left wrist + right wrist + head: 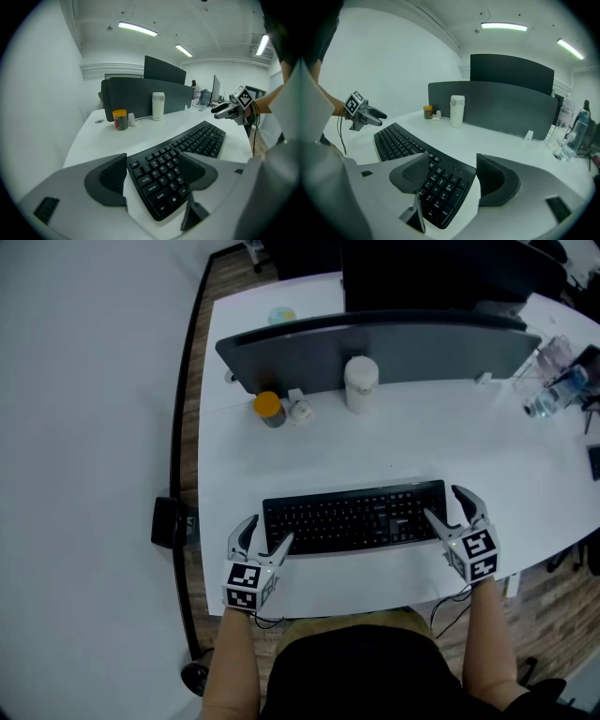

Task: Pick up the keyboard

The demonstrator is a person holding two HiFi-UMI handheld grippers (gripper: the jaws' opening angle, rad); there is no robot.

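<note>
Keyboard (354,517): black, flat on the white table (412,442), near its front edge.
Left gripper (267,532): jaws wide apart, astride the keyboard's left end.
Right gripper (445,504): jaws wide apart, astride its right end.
Writing: key legends too small to read.
Open room: bare tabletop behind the keyboard, up to the orange-lidded jar (269,410) and white bottle (361,382).
</note>
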